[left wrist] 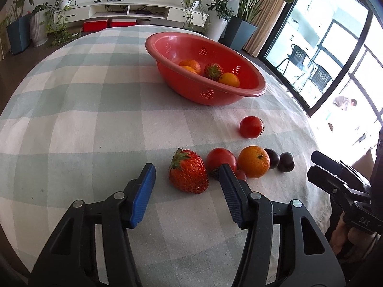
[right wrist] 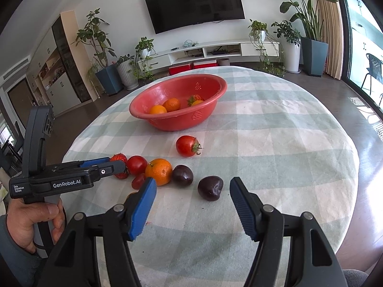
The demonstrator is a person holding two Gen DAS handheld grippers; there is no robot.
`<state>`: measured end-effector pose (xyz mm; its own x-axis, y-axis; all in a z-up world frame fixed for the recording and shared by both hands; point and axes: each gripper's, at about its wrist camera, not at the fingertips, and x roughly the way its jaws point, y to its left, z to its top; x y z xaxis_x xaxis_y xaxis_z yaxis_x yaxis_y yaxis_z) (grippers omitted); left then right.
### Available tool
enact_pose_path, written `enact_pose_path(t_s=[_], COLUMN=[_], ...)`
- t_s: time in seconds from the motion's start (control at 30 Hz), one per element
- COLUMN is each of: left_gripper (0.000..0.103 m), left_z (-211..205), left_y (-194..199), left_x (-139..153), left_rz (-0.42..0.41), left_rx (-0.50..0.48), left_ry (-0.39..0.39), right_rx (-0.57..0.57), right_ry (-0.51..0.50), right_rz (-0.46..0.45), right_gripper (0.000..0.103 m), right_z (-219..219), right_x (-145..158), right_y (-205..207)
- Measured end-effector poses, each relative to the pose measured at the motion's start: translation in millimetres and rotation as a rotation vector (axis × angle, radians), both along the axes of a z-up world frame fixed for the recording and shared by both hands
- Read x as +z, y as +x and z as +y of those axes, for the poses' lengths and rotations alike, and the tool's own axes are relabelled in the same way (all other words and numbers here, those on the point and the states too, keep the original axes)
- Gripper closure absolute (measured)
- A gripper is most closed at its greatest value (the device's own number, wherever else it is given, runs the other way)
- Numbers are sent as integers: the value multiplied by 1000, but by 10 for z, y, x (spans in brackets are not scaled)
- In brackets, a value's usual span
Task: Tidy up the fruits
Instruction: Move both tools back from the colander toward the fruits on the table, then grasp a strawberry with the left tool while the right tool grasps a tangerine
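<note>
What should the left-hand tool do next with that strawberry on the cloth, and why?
Probably close a little further. The strawberry lies between the jaws of the left gripper, but gaps show on both sides, so nothing grips it yet. Once pinched, it could go to the red basket, where other fruit already sits.

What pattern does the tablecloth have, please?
The tablecloth has pale green and white checks, clearest in the right wrist view.

A pale green and white check was borne by the tablecloth (left wrist: 95, 110). Ahead of the blue pads (left wrist: 143, 196), a red bowl (left wrist: 215, 93) was seen.
</note>
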<state>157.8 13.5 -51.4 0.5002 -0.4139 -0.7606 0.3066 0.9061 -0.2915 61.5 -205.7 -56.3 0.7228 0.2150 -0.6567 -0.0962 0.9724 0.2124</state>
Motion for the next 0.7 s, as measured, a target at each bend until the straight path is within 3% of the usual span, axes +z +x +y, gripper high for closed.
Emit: enact_pose_path(t_s=[0.27,0.57,0.7], left_gripper=[50,49,49], left_z=[-24,-39,-52], left_y=[-47,40,79], left_x=[11,-23,-22], left_rz=[-8,27,32], left_rx=[-33,-120,-159], left_ry=[29,102,120], right_rx=[90,402,479], right_ry=[-23,-290,-315], right_rz=[-2,12,79], right_gripper=[39,41,49], right_z=[131,606,647], right_x=[105,229,135], right_y=[54,392,607])
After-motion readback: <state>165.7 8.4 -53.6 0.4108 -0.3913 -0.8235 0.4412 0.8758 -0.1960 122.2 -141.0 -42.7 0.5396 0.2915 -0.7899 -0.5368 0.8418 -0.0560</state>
